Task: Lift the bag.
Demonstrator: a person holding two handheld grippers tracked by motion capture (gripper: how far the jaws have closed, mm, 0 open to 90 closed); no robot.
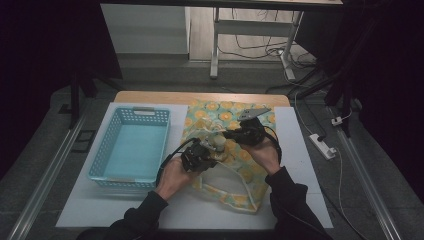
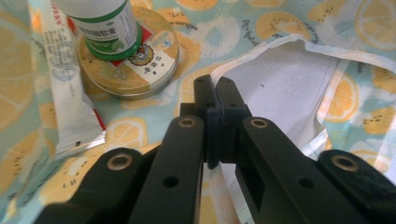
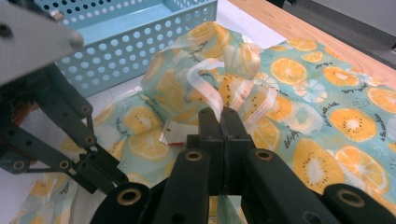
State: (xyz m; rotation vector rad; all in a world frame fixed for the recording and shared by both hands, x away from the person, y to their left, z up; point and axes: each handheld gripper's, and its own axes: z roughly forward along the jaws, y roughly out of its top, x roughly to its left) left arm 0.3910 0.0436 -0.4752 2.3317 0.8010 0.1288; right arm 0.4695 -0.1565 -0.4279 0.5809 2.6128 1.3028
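Here your left gripper [image 2: 218,88] and right gripper [image 3: 224,119] were each clamped on the citrus-print cloth bag's [image 1: 250,165] rim, the blue perforated plastic basket [image 1: 131,146] lying just left of it.

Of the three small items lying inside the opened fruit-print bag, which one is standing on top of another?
The white bottle with the green label. It stands upright on the round flat tin, while the long white sachet lies flat beside them.
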